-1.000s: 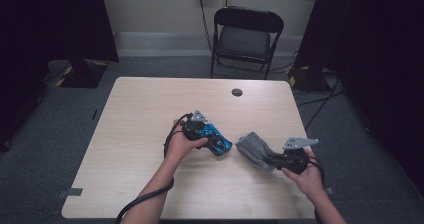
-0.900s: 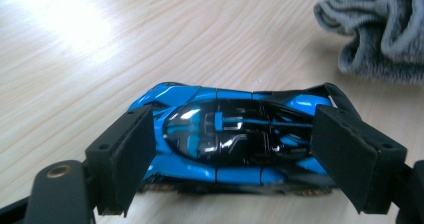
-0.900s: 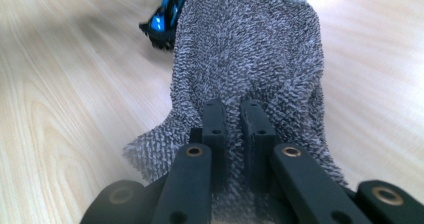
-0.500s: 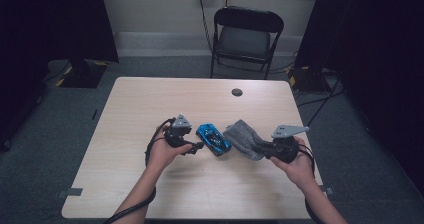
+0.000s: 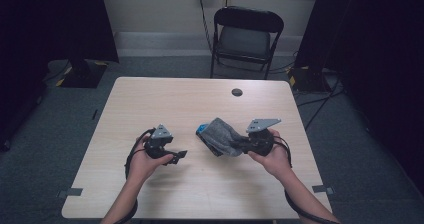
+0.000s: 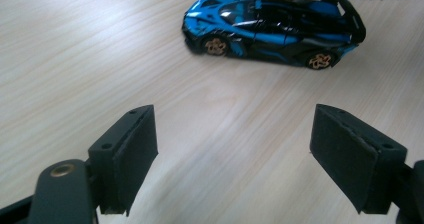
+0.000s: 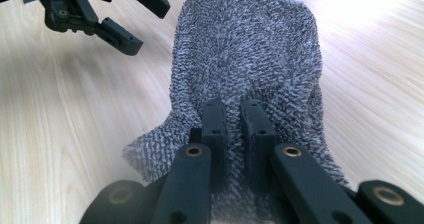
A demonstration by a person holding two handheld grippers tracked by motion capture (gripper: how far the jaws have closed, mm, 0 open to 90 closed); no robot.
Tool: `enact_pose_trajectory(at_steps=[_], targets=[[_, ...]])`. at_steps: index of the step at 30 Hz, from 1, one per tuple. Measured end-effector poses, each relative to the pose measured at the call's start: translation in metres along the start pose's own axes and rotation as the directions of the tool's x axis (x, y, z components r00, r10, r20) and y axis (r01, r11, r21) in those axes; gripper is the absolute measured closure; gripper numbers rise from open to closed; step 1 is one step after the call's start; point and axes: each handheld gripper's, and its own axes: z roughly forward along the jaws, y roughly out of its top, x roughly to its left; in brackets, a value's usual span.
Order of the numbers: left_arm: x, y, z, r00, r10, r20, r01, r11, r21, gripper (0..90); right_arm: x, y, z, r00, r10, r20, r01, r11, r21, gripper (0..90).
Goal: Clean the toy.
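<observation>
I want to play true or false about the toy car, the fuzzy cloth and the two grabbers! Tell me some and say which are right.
1. The toy car is red. False: it is blue and black, with gold wheels.
2. The right gripper pinches the grey cloth. True.
3. The left gripper holds the car. False: its jaws are open and empty, and the car sits on the table ahead of them.
4. The car stands on its wheels. True.
5. A black folding chair stands beyond the far edge of the table. True.
6. The cloth lies flat on the table. False: it hangs lifted from the right gripper, over the car in the high view.
</observation>
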Motion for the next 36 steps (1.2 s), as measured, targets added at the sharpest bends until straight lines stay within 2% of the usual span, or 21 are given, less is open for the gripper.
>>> enact_pose_trajectory(at_steps=[9,16,18,25,30,34,36], targets=[[0.014,-0.024,-0.029,0.9968,-0.063,-0.049,0.062,0.9978,-0.026,18.9,0.015,0.025,0.041,0.9975,-0.034,-0.061,0.035,0.999,0.004,82.4],[0.02,-0.028,-0.046,0.9943,-0.078,-0.073,0.073,0.9952,-0.065,18.9,0.033,0.032,0.073,0.992,-0.063,-0.109,0.066,0.998,0.019,82.3],[0.02,-0.028,-0.048,0.9943,-0.07,-0.081,0.064,0.9951,-0.075,18.4,0.038,0.032,0.081,0.9899,-0.067,-0.125,0.07,0.997,0.021,82.2],[0.019,-0.022,-0.05,0.9954,-0.065,-0.07,0.058,0.9929,-0.104,18.4,0.056,0.021,0.104,0.9808,-0.091,-0.173,0.101,0.994,0.052,82.1],[0.016,-0.02,-0.043,0.9976,-0.04,-0.056,0.035,0.9955,-0.087,18.7,0.065,0.014,0.118,0.9736,-0.108,-0.201,0.124,0.99,0.069,81.6],[0.015,-0.018,-0.035,0.9992,-0.016,-0.037,0.013,0.9965,-0.082,19.5,0.07,0.012,0.126,0.9622,-0.135,-0.237,0.154,0.986,0.064,81.0],[0.016,-0.018,-0.03,0.9996,-0.006,-0.029,0.004,0.9974,-0.072,20.0,0.073,0.012,0.13,0.9541,-0.165,-0.25,0.188,0.98,0.071,80.0]])
